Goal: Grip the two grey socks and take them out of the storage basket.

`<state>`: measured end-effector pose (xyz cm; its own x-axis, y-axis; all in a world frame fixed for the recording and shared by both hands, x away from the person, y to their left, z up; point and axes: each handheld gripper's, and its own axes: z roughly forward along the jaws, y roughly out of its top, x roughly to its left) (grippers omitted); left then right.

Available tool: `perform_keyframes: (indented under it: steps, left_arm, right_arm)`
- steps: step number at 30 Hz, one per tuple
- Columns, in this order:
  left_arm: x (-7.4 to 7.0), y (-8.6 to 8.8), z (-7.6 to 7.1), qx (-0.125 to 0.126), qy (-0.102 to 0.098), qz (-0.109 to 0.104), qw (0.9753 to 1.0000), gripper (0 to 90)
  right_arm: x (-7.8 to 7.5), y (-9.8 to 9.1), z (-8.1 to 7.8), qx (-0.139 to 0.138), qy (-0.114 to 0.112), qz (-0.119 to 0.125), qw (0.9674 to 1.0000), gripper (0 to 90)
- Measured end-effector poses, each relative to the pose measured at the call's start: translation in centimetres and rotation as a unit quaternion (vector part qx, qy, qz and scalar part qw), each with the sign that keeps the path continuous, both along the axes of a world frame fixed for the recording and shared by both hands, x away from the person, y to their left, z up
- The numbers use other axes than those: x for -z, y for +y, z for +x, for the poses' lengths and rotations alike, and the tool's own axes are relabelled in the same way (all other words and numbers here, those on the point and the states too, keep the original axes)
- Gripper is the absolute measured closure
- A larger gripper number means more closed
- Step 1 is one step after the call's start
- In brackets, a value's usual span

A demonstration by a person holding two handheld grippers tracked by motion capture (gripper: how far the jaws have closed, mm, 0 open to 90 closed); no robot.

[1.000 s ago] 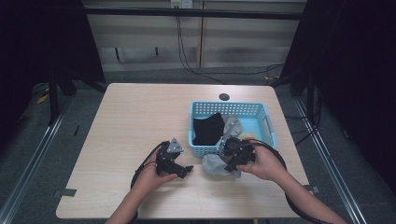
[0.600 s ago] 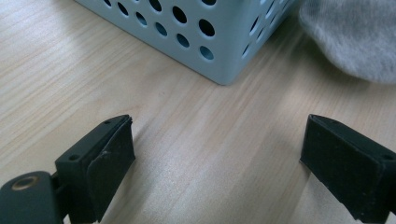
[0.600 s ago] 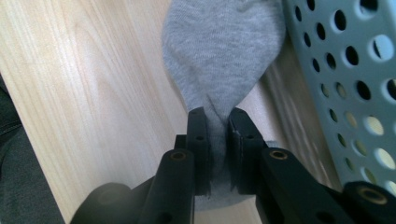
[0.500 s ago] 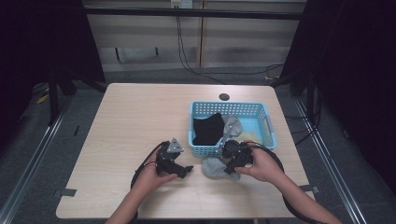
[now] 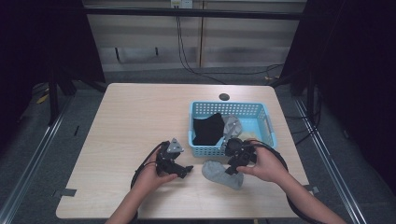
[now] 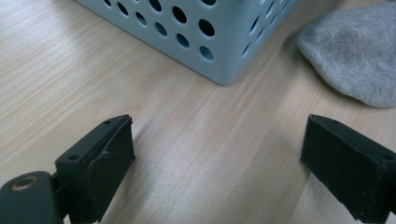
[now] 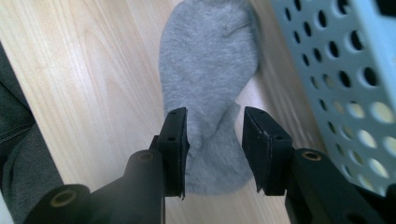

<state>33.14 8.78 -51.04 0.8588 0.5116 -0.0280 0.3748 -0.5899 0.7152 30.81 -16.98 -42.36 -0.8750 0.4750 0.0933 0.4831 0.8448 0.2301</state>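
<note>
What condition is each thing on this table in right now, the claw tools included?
Grey sock: flat on the table, outside the basket.
Blue basket: upright, holding a black cloth and another grey sock.
Right gripper: fingers just opening, sock between them, unpinched.
Left gripper: open, empty.

A light wood-grain bench (image 5: 140, 116) with rounded corners stands on a grey floor (image 5: 42, 154). Behind it runs a pale panelled wall (image 5: 149, 42), with black cables (image 5: 187, 51) hanging down to the floor. Dark curtains (image 5: 42, 42) flank both sides, and metal rails (image 5: 37, 154) cross the floor beside the bench.
</note>
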Motion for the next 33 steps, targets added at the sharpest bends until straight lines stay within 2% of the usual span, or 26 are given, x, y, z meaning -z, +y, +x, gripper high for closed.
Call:
perform_keyframes:
  steps: [4, 9, 11, 15, 16, 18, 22, 23, 24, 28, 30, 31, 33]
  left_arm:
    - [0.0, 0.0, 0.0, 0.000, 0.000, -0.001, 1.0000, 8.9]
    - [0.0, 0.0, 0.0, 0.000, 0.000, -0.001, 1.0000, 8.9]
    - [0.0, 0.0, 0.0, 0.000, -0.001, 0.000, 1.0000, 8.9]
    - [0.0, 0.0, 0.0, 0.001, -0.001, 0.000, 1.0000, 8.9]
    - [0.0, 0.0, 0.0, 0.001, -0.001, 0.000, 1.0000, 8.9]
    - [0.0, 0.0, 0.0, -0.003, 0.000, -0.004, 1.0000, 8.9]
    - [0.0, 0.0, 0.0, -0.002, 0.000, -0.003, 1.0000, 8.9]
    - [0.0, 0.0, 0.0, -0.001, 0.000, -0.004, 1.0000, 8.9]
    - [0.0, 0.0, 0.0, -0.002, -0.001, -0.003, 1.0000, 8.9]
    - [0.0, 0.0, 0.0, -0.002, -0.001, -0.003, 1.0000, 8.9]
    - [0.0, 0.0, 0.0, -0.002, 0.000, -0.003, 1.0000, 8.9]
    - [0.0, 0.0, 0.0, -0.002, -0.001, -0.003, 1.0000, 8.9]
    - [0.0, 0.0, 0.0, -0.002, -0.001, -0.003, 1.0000, 8.9]
  right_arm:
    - [-1.2, -0.4, 0.2, 0.007, -0.008, 0.010, 0.9999, 57.5]
    - [-3.5, -1.4, 1.4, 0.035, -0.026, 0.036, 0.9984, 55.0]
    - [-3.7, -1.5, 1.7, 0.040, -0.028, 0.036, 0.9982, 54.6]
    - [-4.7, -2.1, 3.1, 0.065, -0.039, 0.037, 0.9965, 51.9]
    - [-4.7, -2.2, 3.5, 0.066, -0.045, 0.040, 0.9960, 50.9]
    - [-4.9, -2.4, 4.2, 0.079, -0.042, 0.041, 0.9951, 50.3]
    - [-4.9, -2.6, 5.8, 0.096, -0.055, 0.031, 0.9934, 49.4]
    - [-4.8, -2.6, 6.6, 0.104, -0.055, 0.027, 0.9926, 49.4]
    - [-4.8, -2.6, 6.6, 0.104, -0.055, 0.027, 0.9926, 49.4]
    - [-4.0, -2.8, 8.2, 0.123, -0.060, 0.022, 0.9904, 45.0]
    - [-3.5, -3.0, 8.9, 0.135, -0.063, 0.021, 0.9887, 44.9]
    - [-3.0, -3.1, 9.4, 0.147, -0.065, 0.019, 0.9868, 43.3]
    - [-2.7, -3.2, 9.7, 0.150, -0.067, 0.021, 0.9863, 42.9]
